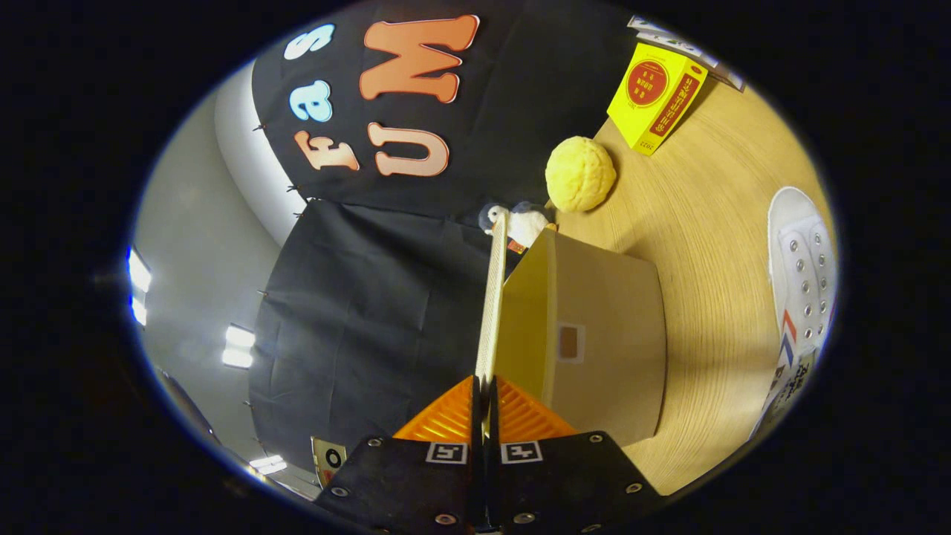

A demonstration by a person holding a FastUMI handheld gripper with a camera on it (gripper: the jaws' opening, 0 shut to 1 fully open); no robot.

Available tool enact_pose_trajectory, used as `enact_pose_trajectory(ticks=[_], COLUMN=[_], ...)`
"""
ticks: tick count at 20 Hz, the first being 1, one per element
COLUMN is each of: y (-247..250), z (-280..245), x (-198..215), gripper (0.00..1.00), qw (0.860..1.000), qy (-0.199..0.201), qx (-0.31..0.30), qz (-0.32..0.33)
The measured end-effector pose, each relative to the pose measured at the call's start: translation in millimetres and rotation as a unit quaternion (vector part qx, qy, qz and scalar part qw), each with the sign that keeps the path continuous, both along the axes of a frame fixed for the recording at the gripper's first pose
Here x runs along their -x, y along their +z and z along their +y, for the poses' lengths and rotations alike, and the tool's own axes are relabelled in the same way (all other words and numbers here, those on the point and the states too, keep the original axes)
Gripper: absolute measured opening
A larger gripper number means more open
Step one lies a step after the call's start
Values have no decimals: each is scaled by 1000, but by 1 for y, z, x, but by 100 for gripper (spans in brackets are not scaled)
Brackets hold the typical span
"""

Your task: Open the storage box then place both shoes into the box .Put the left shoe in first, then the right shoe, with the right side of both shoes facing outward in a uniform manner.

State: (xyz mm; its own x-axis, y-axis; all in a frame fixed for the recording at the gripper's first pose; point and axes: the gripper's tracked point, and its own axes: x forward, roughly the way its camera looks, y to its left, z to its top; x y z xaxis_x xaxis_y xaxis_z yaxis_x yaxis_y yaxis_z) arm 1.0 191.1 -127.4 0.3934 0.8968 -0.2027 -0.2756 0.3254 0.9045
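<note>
Box lid (490,297) is pinched edge-on between the two fingers of the gripper (484,394), which press together on its thin rim. Lid stands lifted off the storage box (602,334), whose tan body sits on the wooden table (706,200) just beside the fingers. A white shoe (806,275) lies on the table well apart from the box. Beyond the box: a yellow ball (580,174), a small plush toy (524,223), and a yellow carton (656,95) farther off.
</note>
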Motion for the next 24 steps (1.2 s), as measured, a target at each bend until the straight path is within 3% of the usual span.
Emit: enact_pose_trajectory(ticks=[5, 11, 20, 24], y=[46, 100, 125, 119], z=[22, 82, 189, 228], x=[9, 25, 43, 44], gripper=[2, 2, 5, 20], qw=[1000, 997, 993, 987], qy=[-5, 17, 44, 45], qx=[-2, -4, 21, 65], qz=[-31, -70, -107, -139])
